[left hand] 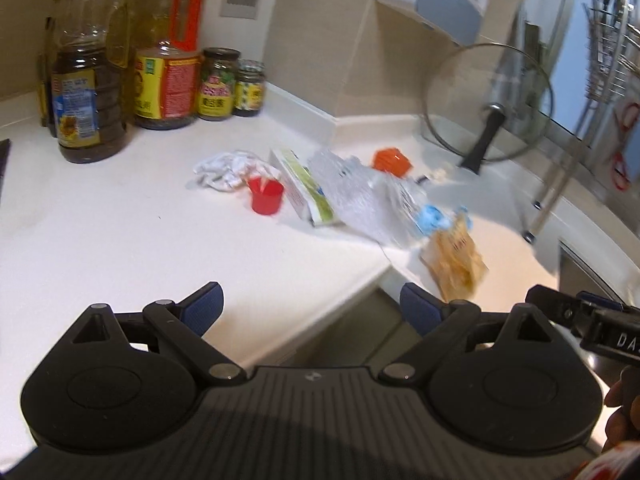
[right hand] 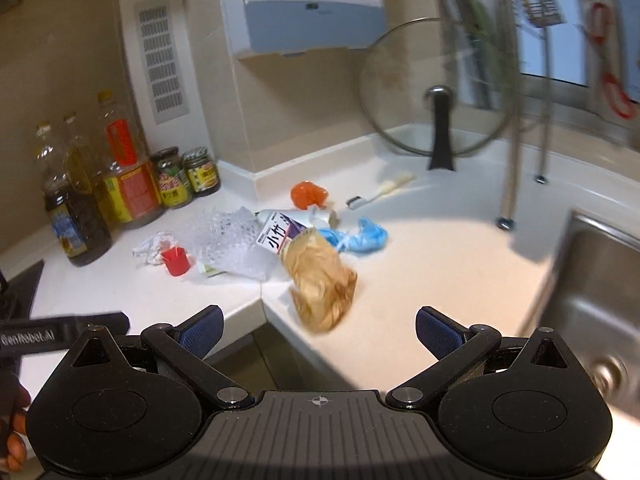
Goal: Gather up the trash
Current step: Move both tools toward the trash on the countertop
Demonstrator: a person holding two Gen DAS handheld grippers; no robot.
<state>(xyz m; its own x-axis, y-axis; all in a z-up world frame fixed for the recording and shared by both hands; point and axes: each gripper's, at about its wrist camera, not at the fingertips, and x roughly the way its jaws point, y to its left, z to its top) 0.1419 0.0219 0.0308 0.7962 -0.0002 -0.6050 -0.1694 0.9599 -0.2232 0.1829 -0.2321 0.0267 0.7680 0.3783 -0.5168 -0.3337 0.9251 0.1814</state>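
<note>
Both grippers hover off the worktop's (right hand: 420, 280) front edge, at its inner corner. The left gripper (left hand: 310, 306) has its jaws spread wide and empty; the right gripper (right hand: 318, 330) likewise gapes, holding nothing.

The trash lies in a loose heap near the corner of the worktop. A crumpled brown bag (right hand: 322, 280) sits closest to the front edge, just ahead of the right gripper. Behind it, touching, lie a blue glove (right hand: 360, 236) (bunched and blurred), a white tube (right hand: 280, 236) with printed characters, and a sheet of clear plastic (right hand: 232, 236). A red cup (right hand: 175, 260) stands upright at the heap's left, against a white crumpled wrapper (right hand: 150, 246). An orange piece (right hand: 306, 194) rests farther back, toward the wall, with a brush (right hand: 380, 192) to its right.

Oil bottles (left hand: 86, 80) and jars (left hand: 218, 84) line the left back edge. A glass lid (right hand: 436, 88) leans upright at the back corner, and a sink (right hand: 600, 300) opens at the right end.
</note>
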